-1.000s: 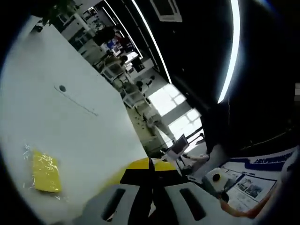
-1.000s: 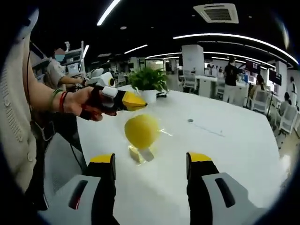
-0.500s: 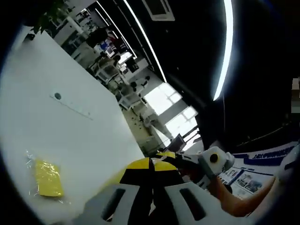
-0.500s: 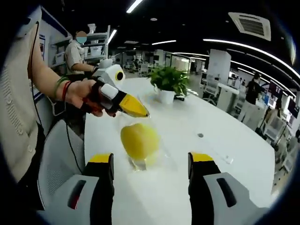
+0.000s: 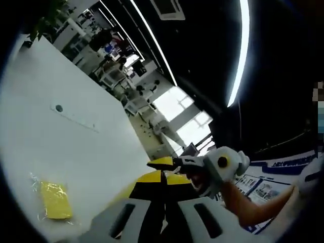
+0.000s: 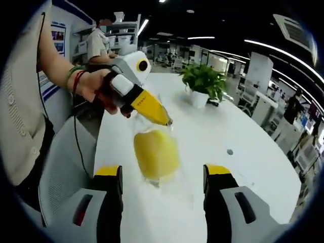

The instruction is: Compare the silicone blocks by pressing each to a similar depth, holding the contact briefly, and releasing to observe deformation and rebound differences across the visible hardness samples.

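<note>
Left gripper [image 6: 152, 109] fingers pinched together, tip just above a yellow block [image 6: 156, 153] on the white counter [image 6: 212, 136]. Right gripper [image 6: 162, 174] fingers spread wide, framing that block. Another block [image 5: 54, 200] lies flat in wrap.

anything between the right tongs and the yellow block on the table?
Nothing visible. In the right gripper view the yellow block lies on the white table straight ahead of the open right tongs, the gap bare. The left tongs, jaws closed, sit at the block's far edge, not in that path.
</note>
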Available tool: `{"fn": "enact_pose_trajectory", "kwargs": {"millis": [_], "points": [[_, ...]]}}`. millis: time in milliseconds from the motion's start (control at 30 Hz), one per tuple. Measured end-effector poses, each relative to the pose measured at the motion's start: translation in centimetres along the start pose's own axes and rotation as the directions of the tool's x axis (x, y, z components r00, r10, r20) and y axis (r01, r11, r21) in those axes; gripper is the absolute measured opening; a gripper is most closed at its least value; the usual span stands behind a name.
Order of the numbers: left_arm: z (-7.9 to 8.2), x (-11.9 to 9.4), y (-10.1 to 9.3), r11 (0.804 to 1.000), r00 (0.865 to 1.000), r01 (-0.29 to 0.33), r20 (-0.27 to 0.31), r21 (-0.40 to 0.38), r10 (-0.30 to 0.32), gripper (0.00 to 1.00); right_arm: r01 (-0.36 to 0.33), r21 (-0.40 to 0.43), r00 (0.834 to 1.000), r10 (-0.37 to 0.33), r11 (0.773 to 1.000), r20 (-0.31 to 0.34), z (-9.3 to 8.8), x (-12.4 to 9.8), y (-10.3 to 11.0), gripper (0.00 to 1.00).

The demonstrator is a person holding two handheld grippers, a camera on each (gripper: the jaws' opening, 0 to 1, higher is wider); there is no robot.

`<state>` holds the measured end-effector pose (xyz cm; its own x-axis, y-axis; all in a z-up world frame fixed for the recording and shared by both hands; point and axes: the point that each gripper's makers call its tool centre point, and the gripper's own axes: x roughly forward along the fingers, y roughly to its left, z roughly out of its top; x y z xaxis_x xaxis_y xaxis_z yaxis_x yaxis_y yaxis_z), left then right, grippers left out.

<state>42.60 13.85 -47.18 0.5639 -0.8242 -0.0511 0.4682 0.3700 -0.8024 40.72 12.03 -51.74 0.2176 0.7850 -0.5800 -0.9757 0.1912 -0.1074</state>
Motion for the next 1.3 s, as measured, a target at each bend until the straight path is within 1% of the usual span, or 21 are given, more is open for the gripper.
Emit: {"fn": "enact_pose_trajectory", "kwargs": {"millis": [33, 67, 133, 167, 200, 233, 300, 367, 400, 467, 500, 533, 700, 833, 933, 1033, 1100, 1167, 1200, 1300], "points": [[0.0, 0.1, 0.0, 1.000, 1.000, 0.006, -0.011, -0.004, -0.006, 0.00, -0.013, -0.016, 1.000, 0.013, 1.000, -0.007, 0.1, 0.3, 0.0, 0.60], [0.0, 0.1, 0.1, 1.000, 1.000, 0.004, -0.007, -0.003, -0.004, 0.00, -0.034, -0.022, 0.999, 0.034, 0.999, -0.011, 0.4, 0.8, 0.1, 0.60], [-0.1, 0.2, 0.1, 1.000, 1.000, 0.011, -0.017, -0.004, -0.011, 0.00, -0.060, -0.033, 0.998, 0.059, 0.998, -0.017, 0.6, 1.5, 0.2, 0.59], [0.0, 0.2, 0.2, 1.000, 1.000, 0.003, -0.013, -0.001, -0.003, 0.00, -0.085, -0.045, 0.996, 0.084, 0.995, -0.035, 0.5, 2.0, 0.3, 0.59], [-0.1, 0.3, 0.0, 1.000, 1.000, 0.014, -0.023, -0.005, -0.014, 0.00, -0.102, -0.057, 0.994, 0.099, 0.993, -0.051, 0.4, 2.3, 0.4, 0.59], [0.0, 0.3, 0.1, 1.000, 1.000, 0.009, -0.019, -0.003, -0.009, 0.00, -0.114, -0.065, 0.992, 0.109, 0.991, -0.065, 0.2, 2.6, 0.4, 0.58], [0.0, 0.5, -0.1, 1.000, 1.000, 0.018, -0.025, -0.004, -0.018, 0.00, -0.144, -0.078, 0.984, 0.134, 0.987, -0.118, -0.6, 3.3, 0.4, 0.57], [-0.1, 0.6, -0.2, 1.000, 0.999, 0.026, -0.031, -0.007, -0.026, 0.00, -0.170, -0.080, 0.979, 0.159, 0.982, -0.125, -0.7, 4.1, 0.4, 0.56], [0.0, 0.6, -0.1, 1.000, 1.000, 0.014, -0.025, 0.003, -0.014, 0.00, -0.178, -0.074, 0.977, 0.167, 0.981, -0.130, -0.8, 4.3, 0.4, 0.55], [-0.3, 0.7, -0.5, 0.999, 0.998, 0.040, -0.044, -0.010, -0.040, 0.00, -0.196, -0.078, 0.974, 0.185, 0.977, -0.134, -0.8, 4.7, 0.5, 0.53], [-0.2, 0.7, -0.3, 1.000, 0.999, 0.029, -0.033, -0.005, -0.029, 0.00, -0.206, -0.072, 0.971, 0.195, 0.976, -0.138, -0.8, 4.8, 0.5, 0.51], [-0.2, 0.8, -0.4, 0.999, 0.999, 0.037, -0.039, -0.013, -0.037, 0.00, -0.208, -0.071, 0.971, 0.197, 0.975, -0.137, -0.8, 4.9, 0.5, 0.50], [0.0, 0.9, -0.2, 0.999, 0.999, 0.031, -0.032, -0.020, -0.032, 0.00, -0.224, -0.071, 0.967, 0.212, 0.972, -0.143, -0.9, 5.2, 0.5, 0.47], [0.1, 0.8, -0.1, 0.999, 0.999, 0.031, -0.024, -0.030, -0.031, 0.00, -0.230, -0.069, 0.964, 0.218, 0.971, -0.153, -1.2, 5.3, 0.5, 0.41], [0.0, 0.8, -0.1, 0.999, 0.999, 0.032, -0.026, -0.026, -0.033, 0.00, -0.236, -0.061, 0.963, 0.225, 0.970, -0.151, -1.2, 5.2, 0.5, 0.40], [0.0, 0.8, -0.2, 0.999, 0.999, 0.039, -0.031, -0.037, -0.040, 0.00, -0.238, -0.064, 0.962, 0.227, 0.969, -0.149, -1.2, 5.3, 0.6, 0.37], [-0.1, 0.8, -0.2, 0.999, 0.999, 0.040, -0.036, -0.031, -0.041, 0.00, -0.243, -0.058, 0.961, 0.232, 0.968, -0.149, -1.2, 5.3, 0.7, 0.35], [-0.3, 0.7, -0.3, 0.999, 0.998, 0.041, -0.044, -0.022, -0.042, 0.00, -0.239, -0.101, 0.963, 0.222, 0.966, -0.153, -1.3, 5.4, 0.9, 0.33], [-0.4, 0.7, -0.3, 0.999, 0.998, 0.042, -0.046, -0.021, -0.043, 0.00, -0.237, -0.107, 0.963, 0.219, 0.966, -0.156, -1.3, 5.4, 1.1, 0.32], [-0.7, 0.6, -0.4, 0.999, 0.998, 0.048, -0.047, -0.022, -0.049, 0.00, -0.238, -0.073, 0.962, 0.225, 0.968, -0.153, -1.4, 5.4, 1.4, 0.29]]}}
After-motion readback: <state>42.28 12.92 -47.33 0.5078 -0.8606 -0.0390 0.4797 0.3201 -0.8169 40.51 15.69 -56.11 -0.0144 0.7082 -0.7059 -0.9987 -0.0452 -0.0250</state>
